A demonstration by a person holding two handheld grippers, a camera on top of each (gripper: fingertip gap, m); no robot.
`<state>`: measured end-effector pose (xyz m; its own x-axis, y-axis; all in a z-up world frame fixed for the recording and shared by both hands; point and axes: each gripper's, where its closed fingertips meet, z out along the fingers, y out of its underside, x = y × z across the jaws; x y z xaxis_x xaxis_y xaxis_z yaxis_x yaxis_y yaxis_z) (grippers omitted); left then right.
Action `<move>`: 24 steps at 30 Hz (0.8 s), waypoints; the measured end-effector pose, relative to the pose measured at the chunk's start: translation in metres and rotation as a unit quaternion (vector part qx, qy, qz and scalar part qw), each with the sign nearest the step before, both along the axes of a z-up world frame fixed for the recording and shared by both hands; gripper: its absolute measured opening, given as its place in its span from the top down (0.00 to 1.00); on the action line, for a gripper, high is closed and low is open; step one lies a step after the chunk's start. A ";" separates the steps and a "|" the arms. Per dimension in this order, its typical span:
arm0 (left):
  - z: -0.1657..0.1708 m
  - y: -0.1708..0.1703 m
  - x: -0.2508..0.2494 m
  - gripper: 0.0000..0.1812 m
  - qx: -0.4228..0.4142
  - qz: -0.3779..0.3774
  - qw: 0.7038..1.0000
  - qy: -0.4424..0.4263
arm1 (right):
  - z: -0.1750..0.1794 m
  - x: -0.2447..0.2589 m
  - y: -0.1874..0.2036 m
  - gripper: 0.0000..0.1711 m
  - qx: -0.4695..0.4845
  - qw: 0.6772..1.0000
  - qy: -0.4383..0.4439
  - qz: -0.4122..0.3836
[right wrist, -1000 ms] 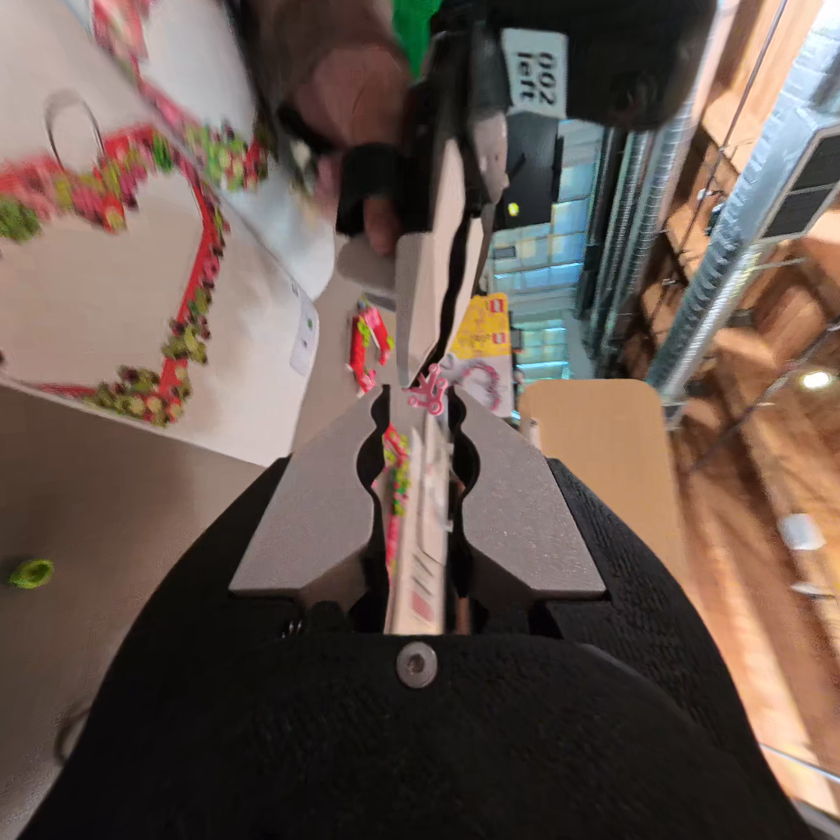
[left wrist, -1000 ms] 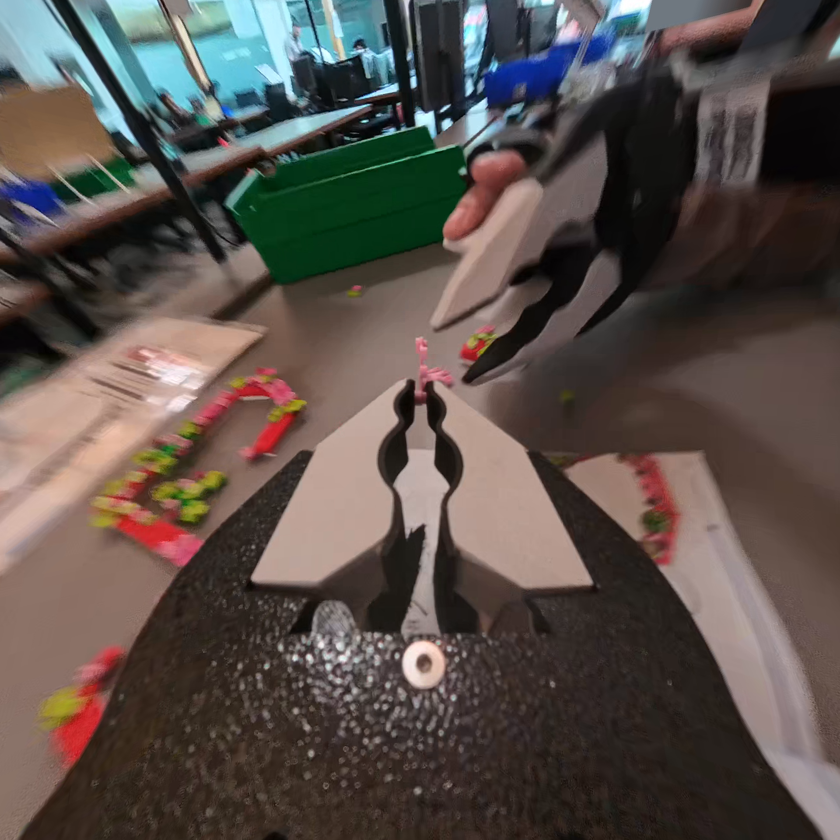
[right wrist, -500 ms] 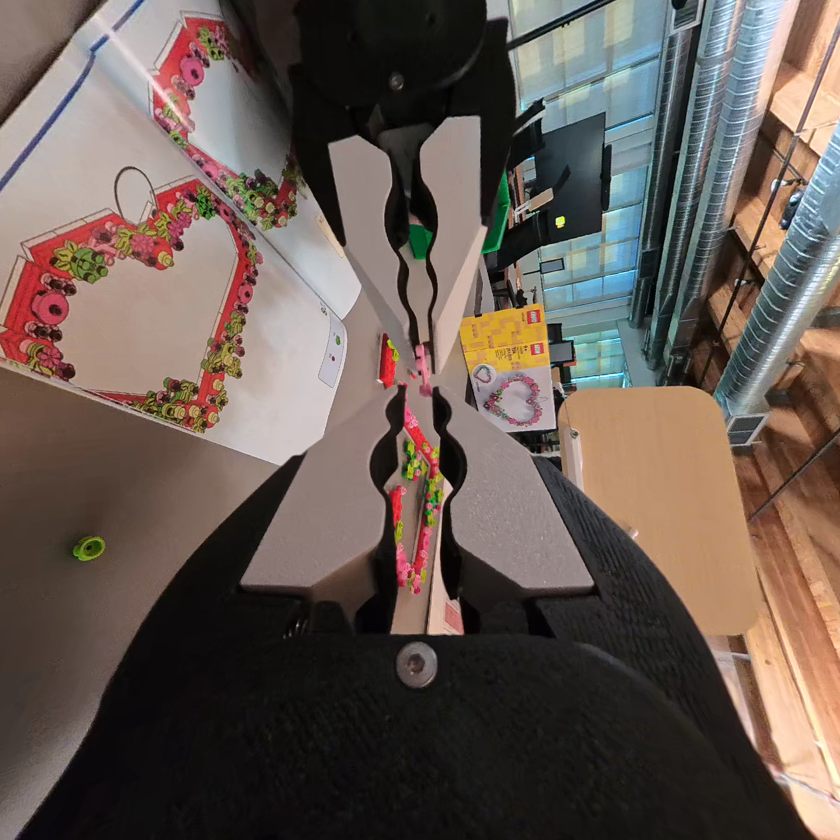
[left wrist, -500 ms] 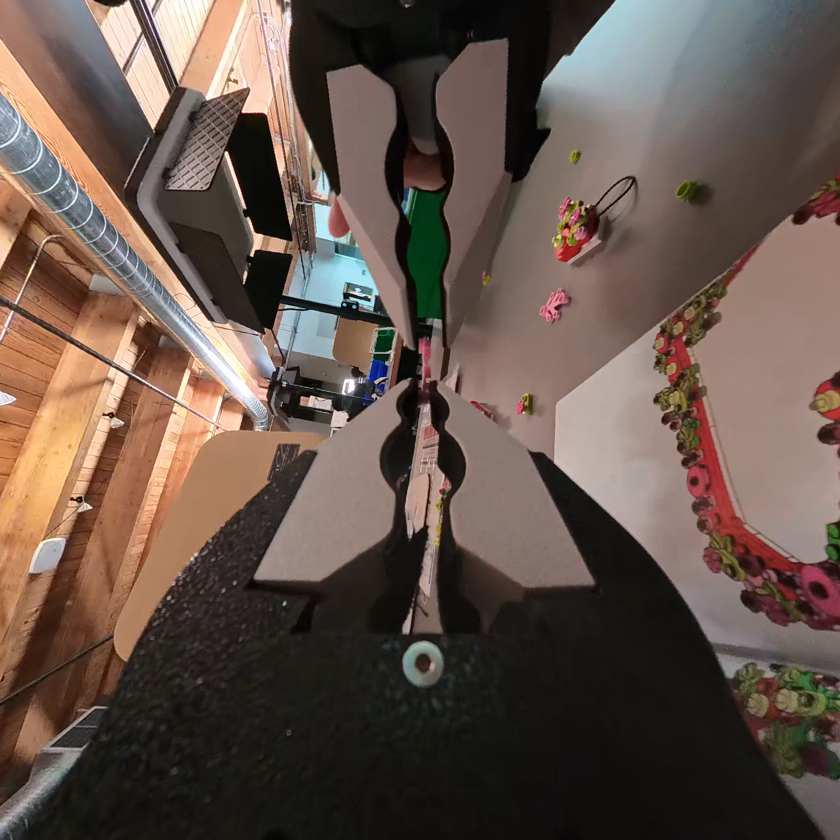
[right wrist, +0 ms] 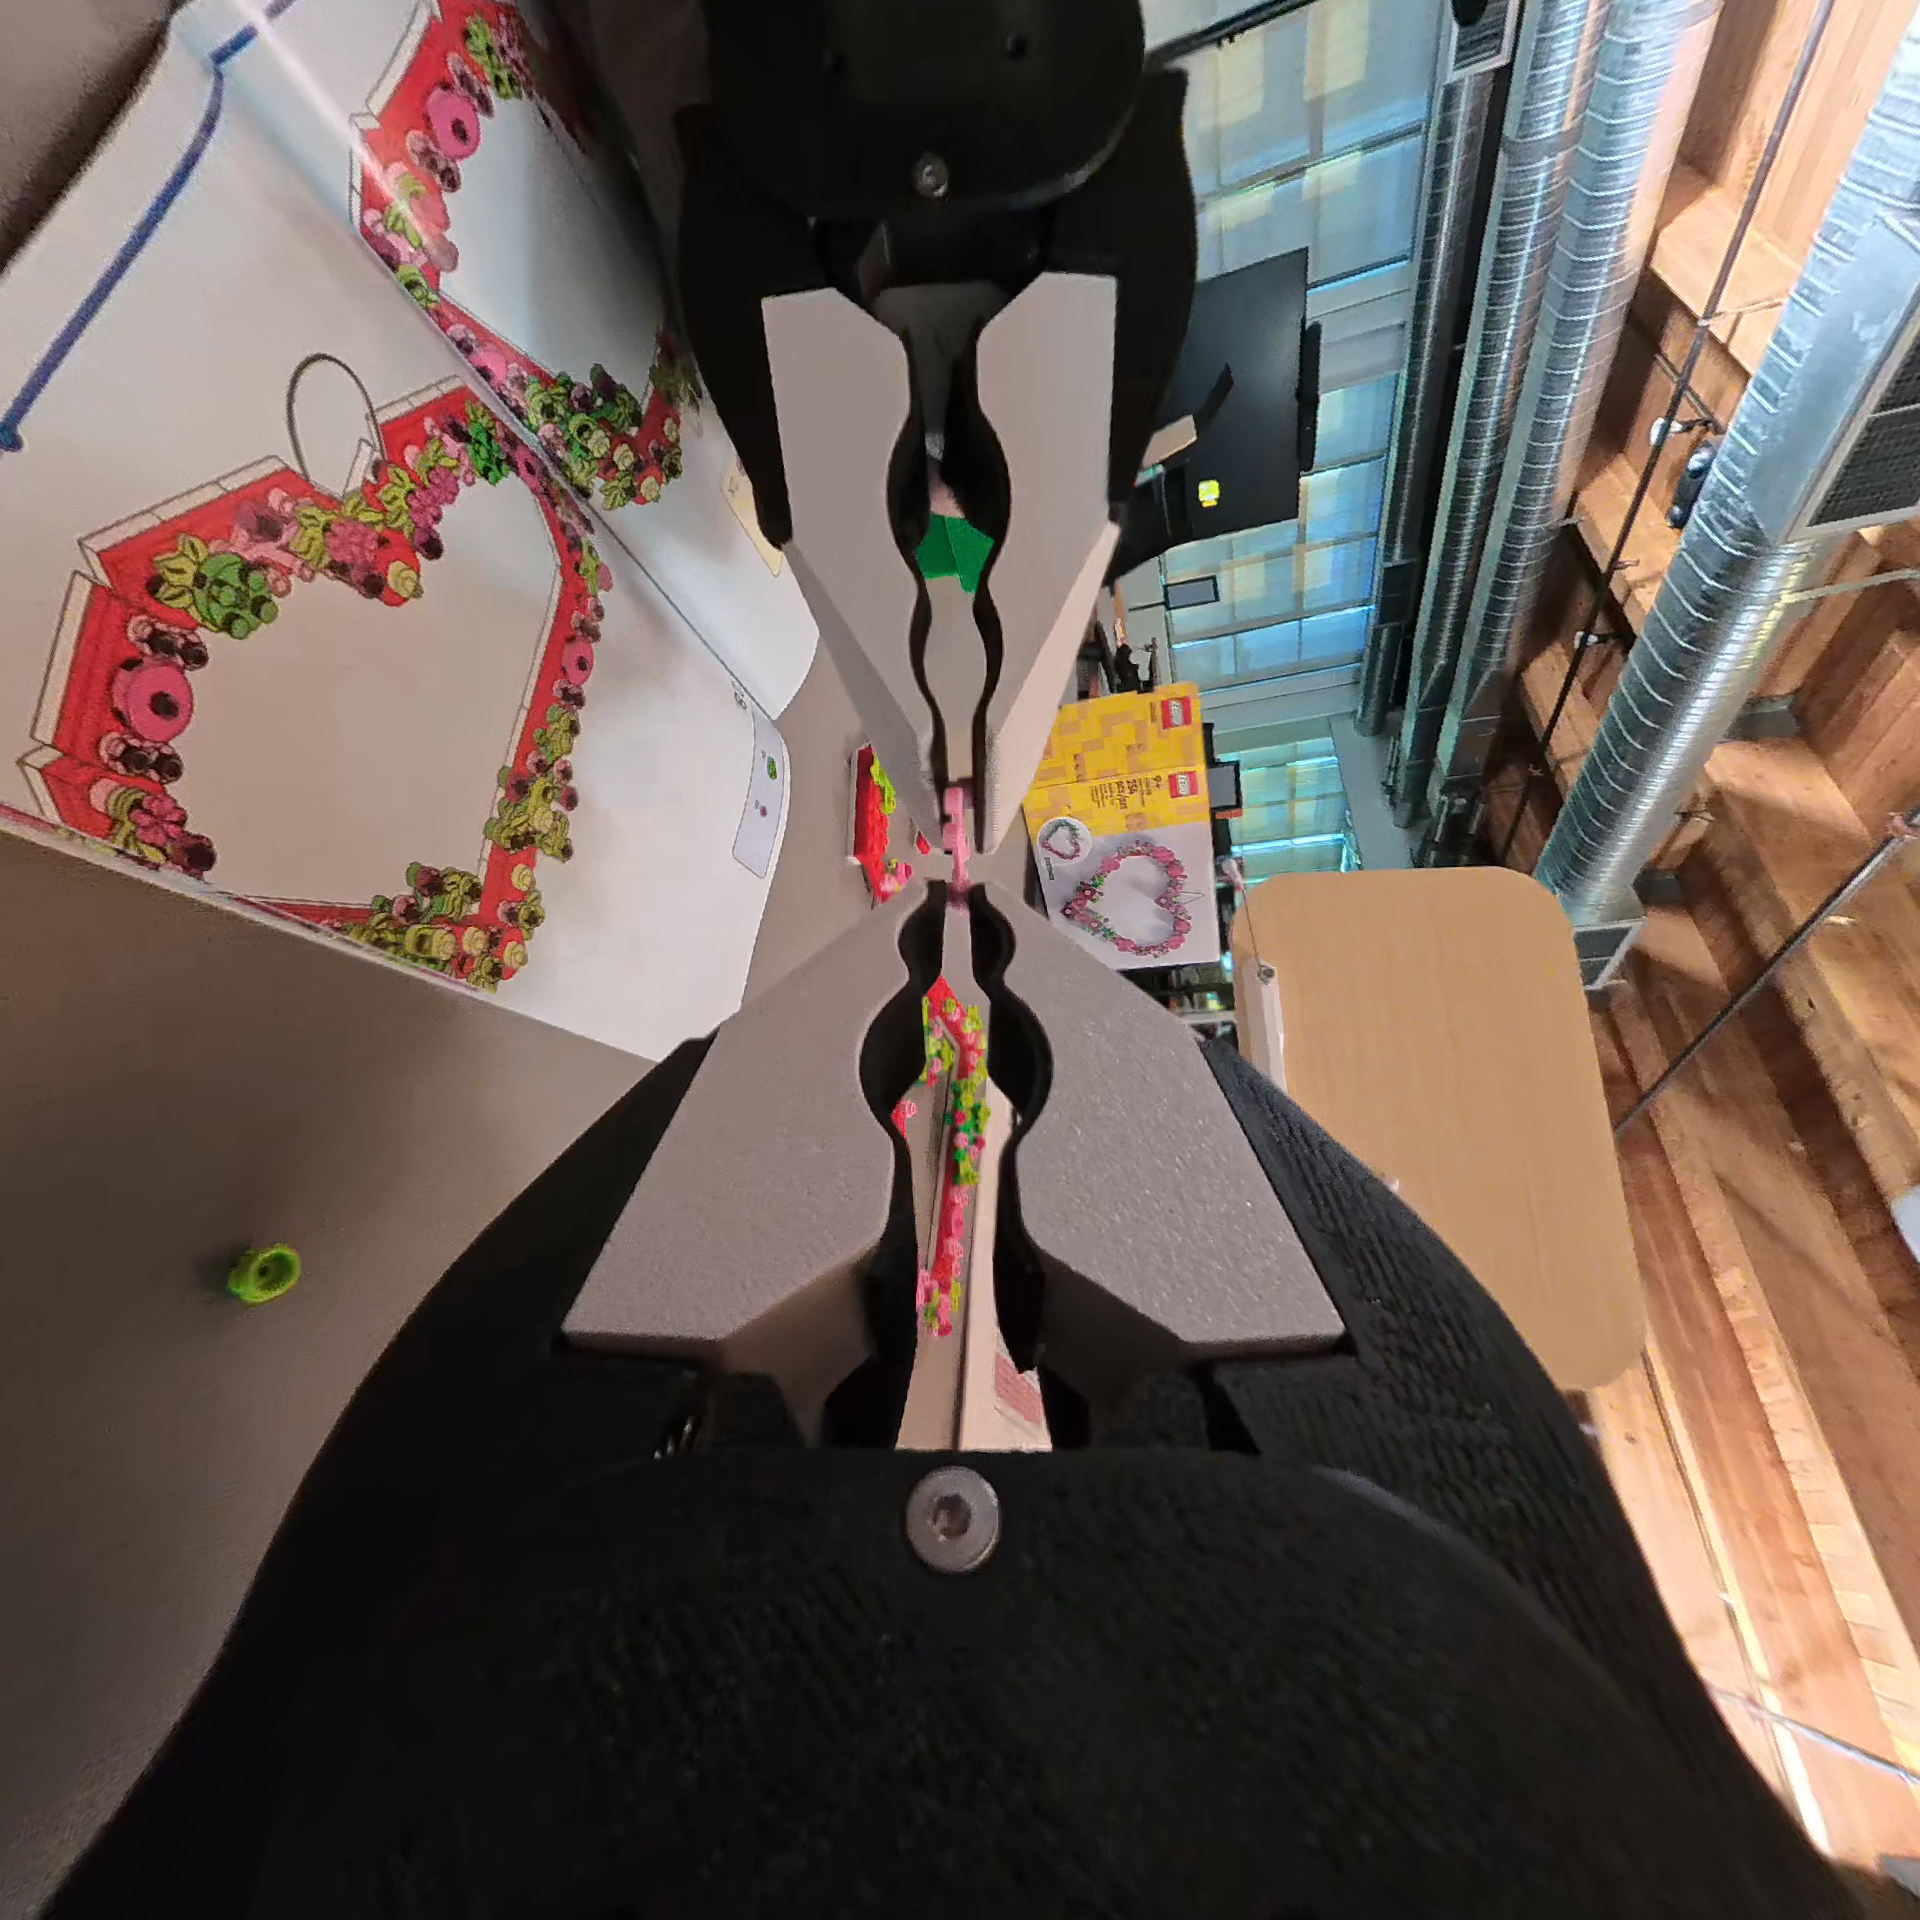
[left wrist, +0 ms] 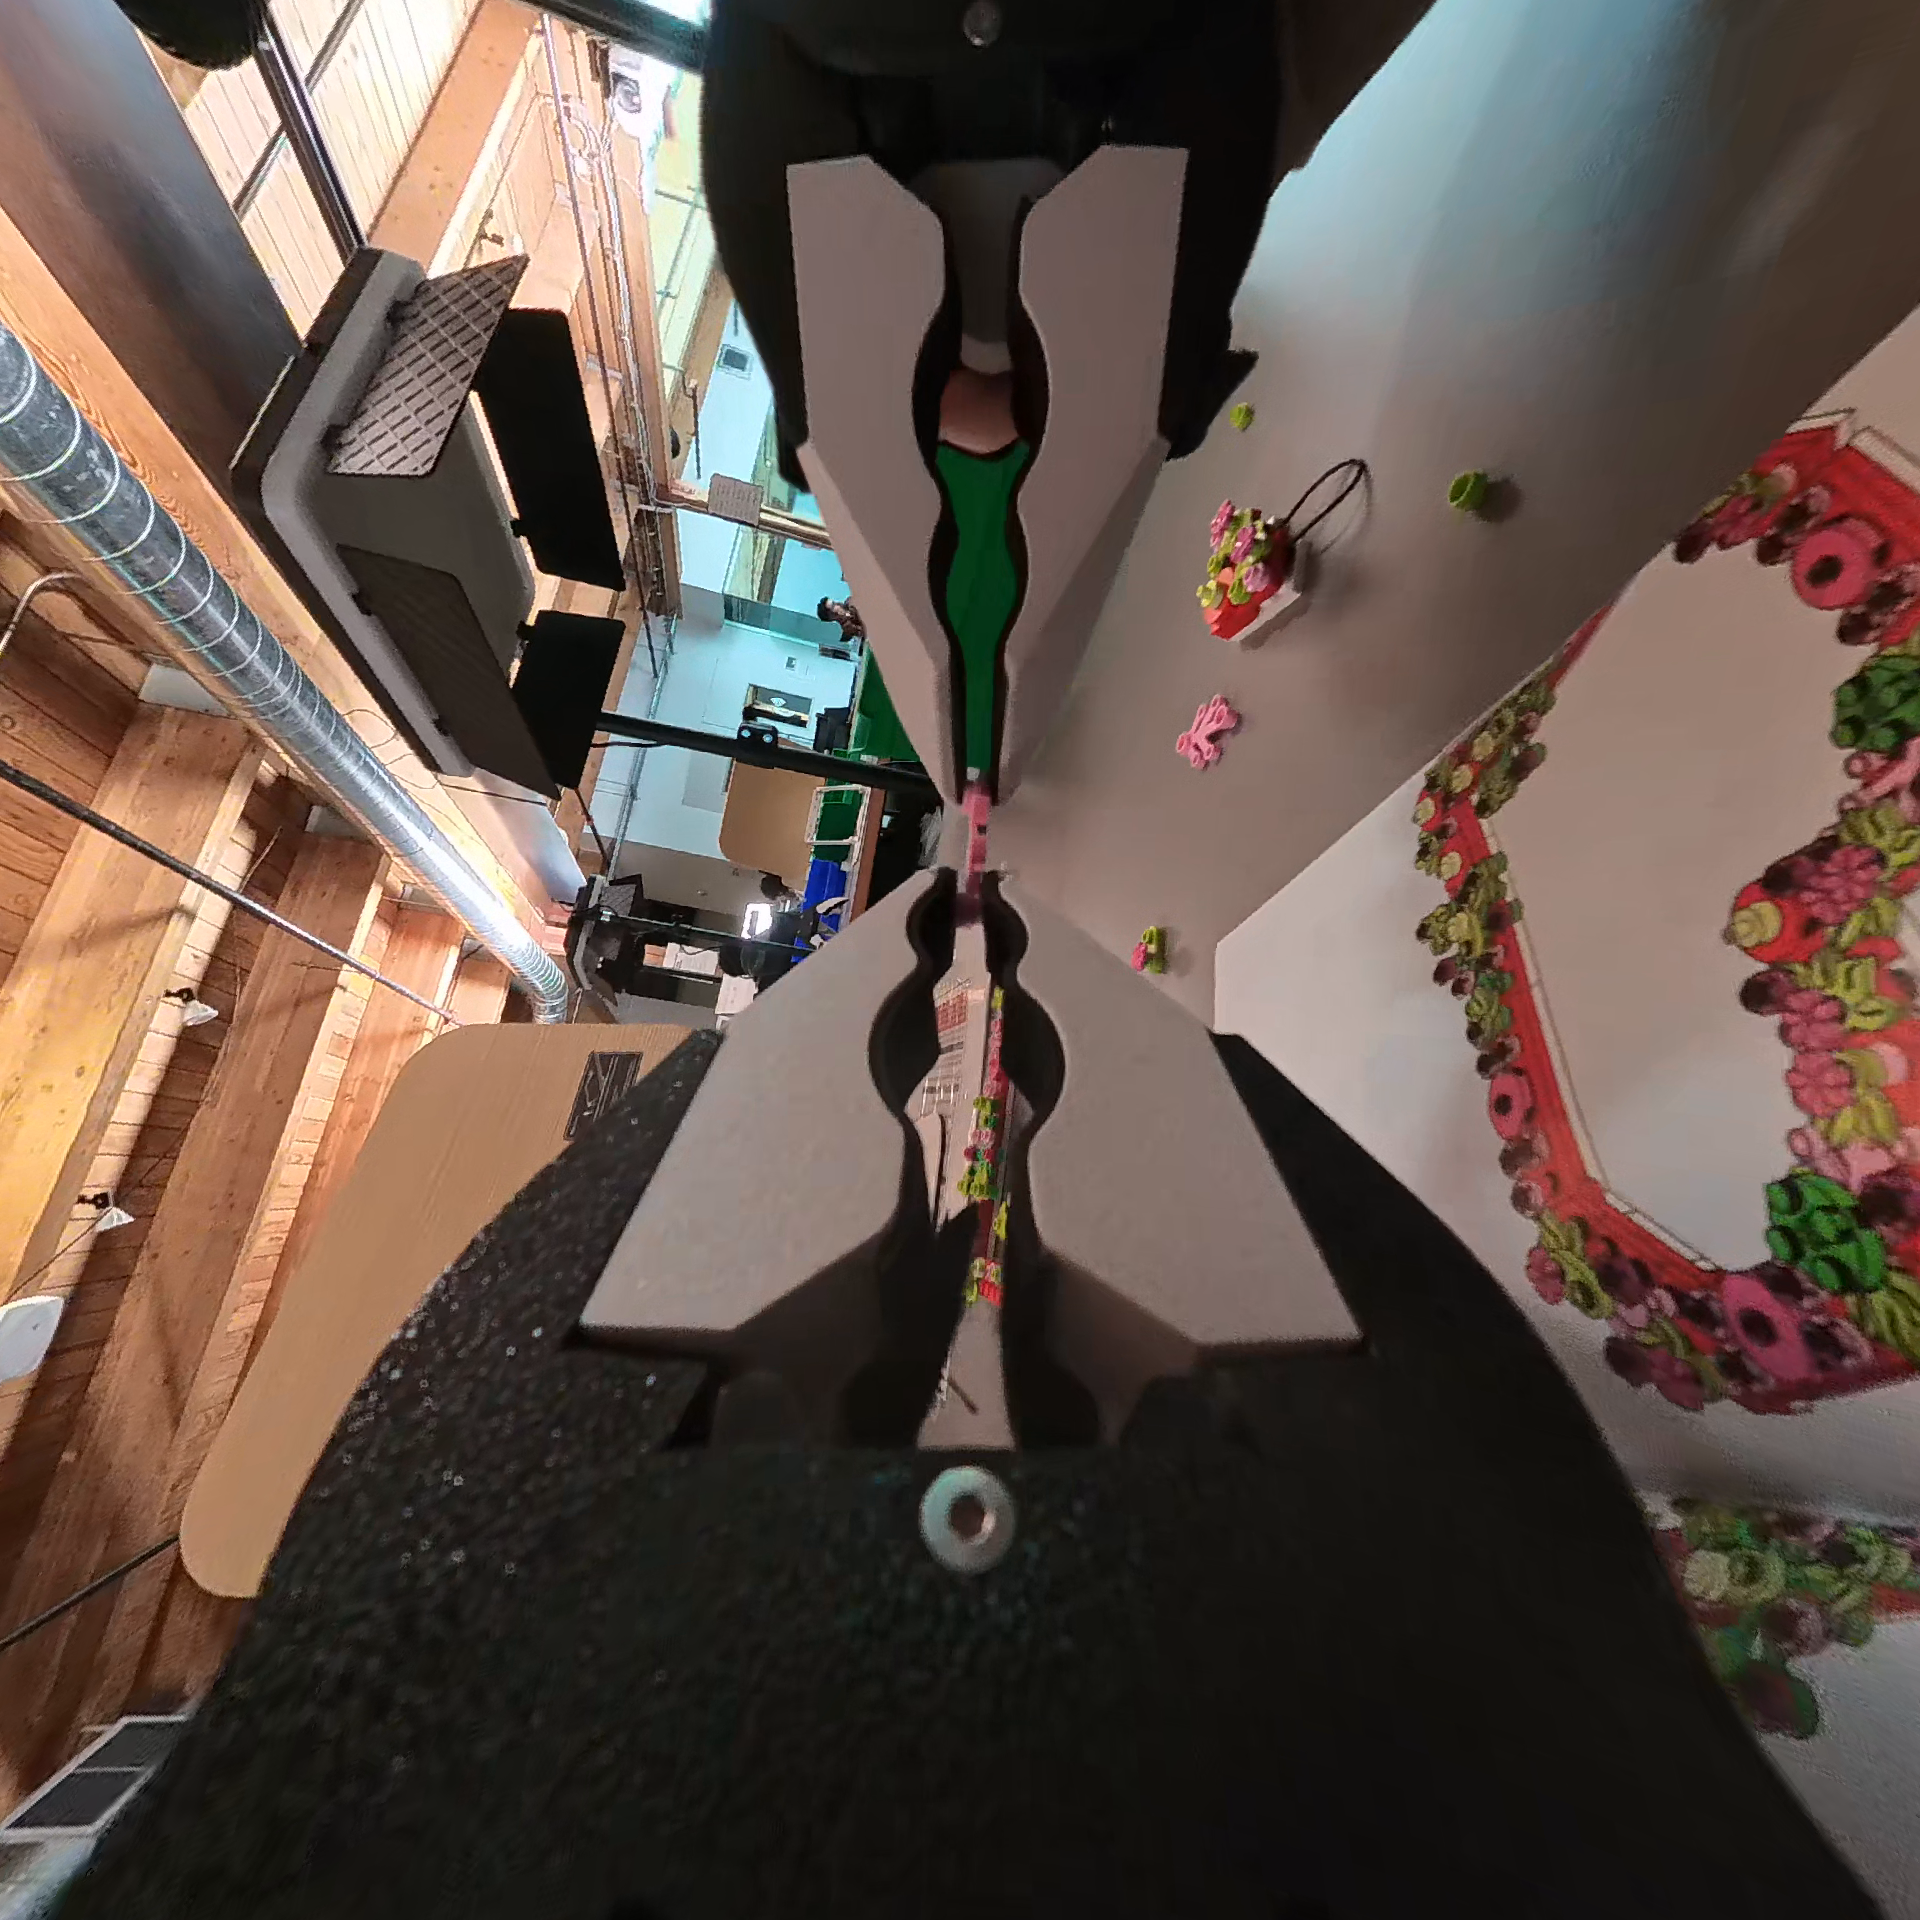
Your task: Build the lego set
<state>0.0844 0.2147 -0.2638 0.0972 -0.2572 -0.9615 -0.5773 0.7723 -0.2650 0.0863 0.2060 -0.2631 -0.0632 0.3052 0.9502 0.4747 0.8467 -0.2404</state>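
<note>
Both grippers are rolled sideways and meet tip to tip above the grey table (left wrist: pixel 1507 187). My left gripper (left wrist: pixel 971 896) is shut on a small pink lego piece (left wrist: pixel 975 836). The right gripper (left wrist: pixel 977 777) comes in from the top of that view and pinches the same pink piece from the other end. In the right wrist view my right gripper (right wrist: pixel 957 891) is shut on the pink piece (right wrist: pixel 954 821), and the left gripper (right wrist: pixel 956 792) faces it from above. I cannot tell whether it is one piece or two pressed together.
The open instruction booklet (left wrist: pixel 1621 1039) with heart pictures (right wrist: pixel 343 717) lies on the table. Loose parts lie nearby: a pink flower piece (left wrist: pixel 1205 732), a red and white flowered block with a black loop (left wrist: pixel 1247 582), lime rounds (left wrist: pixel 1468 488) (right wrist: pixel 263 1273). A yellow lego box (right wrist: pixel 1122 821) stands behind. The grippers are tip to tip, or close to it.
Both grippers have rolled onto their sides and closed in tip to tip. The pink piece that sat in one pair of tips is now pinched from both ends.
</note>
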 end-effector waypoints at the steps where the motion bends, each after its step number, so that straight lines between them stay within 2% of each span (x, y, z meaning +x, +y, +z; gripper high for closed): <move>1: -0.001 0.000 0.001 0.99 0.002 0.001 1.000 0.005 | -0.001 0.001 0.000 0.99 0.001 1.000 0.001 -0.006; 11: -0.009 0.004 0.004 0.99 -0.003 0.021 1.000 0.017 | -0.006 0.003 0.009 0.96 0.046 0.997 -0.010 -0.063; 18: -0.010 0.007 0.004 0.99 -0.019 0.029 0.999 0.012 | -0.010 0.001 0.012 0.99 0.062 0.995 -0.026 -0.079; 21: 0.000 0.006 0.003 0.97 -0.053 0.021 0.998 -0.037 | -0.005 0.001 0.012 0.99 0.066 0.995 -0.009 -0.079; 24: 0.019 0.015 -0.006 0.84 -0.161 0.021 0.977 -0.139 | 0.007 0.008 0.017 0.99 0.075 0.992 0.017 -0.099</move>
<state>0.0781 0.2301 -0.2448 0.3597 -0.5324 -0.7663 -0.4785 0.5998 -0.6413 0.0941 0.2232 -0.2566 0.0158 0.1626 0.9866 0.6286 0.7657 -0.1363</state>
